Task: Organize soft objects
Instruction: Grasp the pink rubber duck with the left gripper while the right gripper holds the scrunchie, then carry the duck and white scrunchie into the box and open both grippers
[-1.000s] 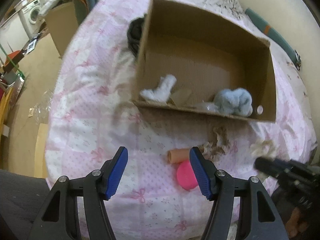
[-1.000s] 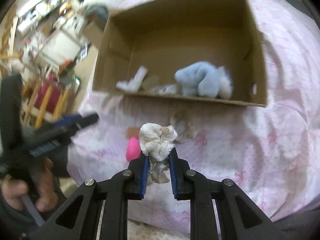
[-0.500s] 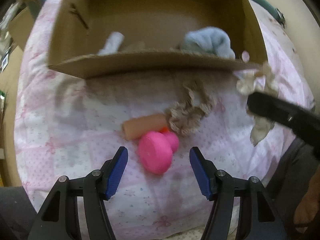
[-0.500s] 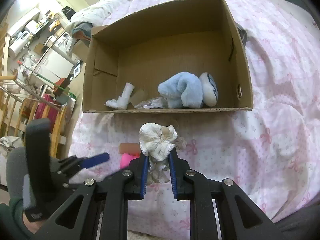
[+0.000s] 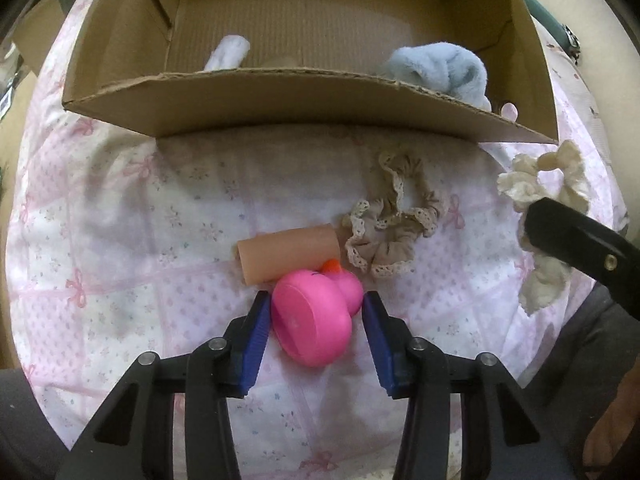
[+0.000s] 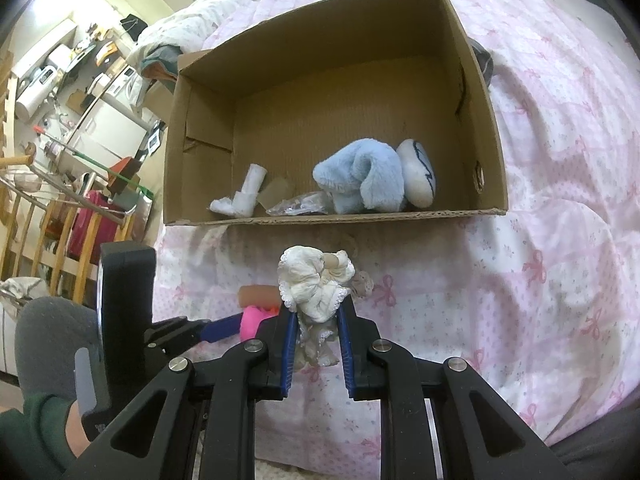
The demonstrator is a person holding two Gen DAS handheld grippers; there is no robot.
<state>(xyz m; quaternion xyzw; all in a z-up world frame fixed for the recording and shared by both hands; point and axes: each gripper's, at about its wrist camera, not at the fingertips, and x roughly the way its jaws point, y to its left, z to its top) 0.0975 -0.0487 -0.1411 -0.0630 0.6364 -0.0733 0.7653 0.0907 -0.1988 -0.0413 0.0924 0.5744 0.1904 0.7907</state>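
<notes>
Here, in the left wrist view, the left gripper (image 5: pixel 316 320) sits low centre, its blue pads spread on either side of a pink rubber duck (image 5: pixel 316 316); the left pad looks to touch the duck's base, the right pad stands just clear. Only the duck's flat underside and a bit of orange beak show; the face is turned away. A tan tube (image 5: pixel 288 254) lies just behind it, touching. A beige lace scrunchie (image 5: pixel 394 226) rests right of centre on the pink bedspread (image 5: pixel 120 220).

The cardboard box (image 5: pixel 280 100) fills the upper frame; its near wall hides most of the contents. A blue plush (image 5: pixel 444 68) and a white rolled item (image 5: pixel 230 52) poke above the wall.

At the right edge, the right gripper (image 6: pixel 316 320) enters as a dark bar, covering part of the cream scrunchie (image 5: pixel 548 176).

In the right wrist view, that gripper's pads are pinched on the cream scrunchie (image 6: pixel 316 288), held above the bedspread, in front of the box (image 6: pixel 340 216). The scrunchie blocks most of the duck and tube at lower centre. Inside the box: blue plush (image 6: pixel 360 180), a white oval piece with dark lines (image 6: pixel 418 178), crumpled clear plastic (image 6: pixel 298 206), hard to make out. The cluttered room at upper left is too distorted to read.
</notes>
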